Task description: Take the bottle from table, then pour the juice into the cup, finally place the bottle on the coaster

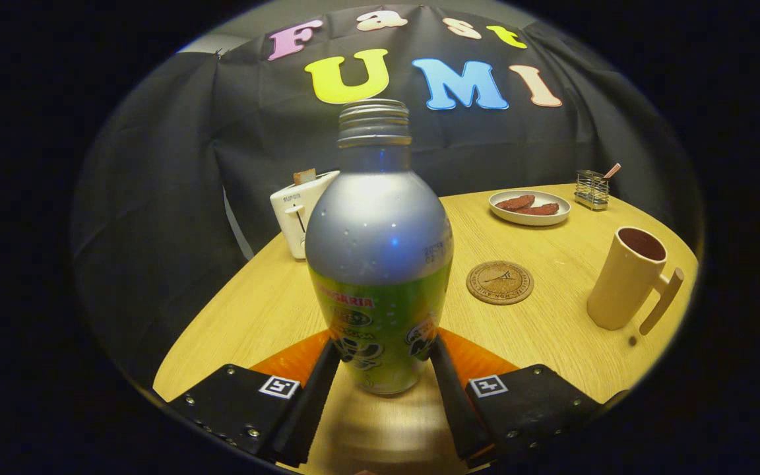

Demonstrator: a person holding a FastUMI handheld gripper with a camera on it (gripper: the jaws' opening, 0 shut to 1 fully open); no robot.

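- Silver-and-green, the bottle (379, 264) is standing upright and uncapped between the fingers, just off the wooden table (268, 310).
- The gripper (380, 369) is pinching it, both fingers pressing its lower sides.
- The round coaster (500, 282) is lying to the right, the cup (631, 277) sitting farther right.
- A toaster (301, 210) and a plate (529, 207) are sitting at the far edge.

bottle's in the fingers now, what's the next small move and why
Probably carry the bottle toward the cup, keeping it upright. Both fingers of the gripper press its lower sides and it looks lifted off the table. Its cap is off, and the cup stands apart, beyond the coaster.
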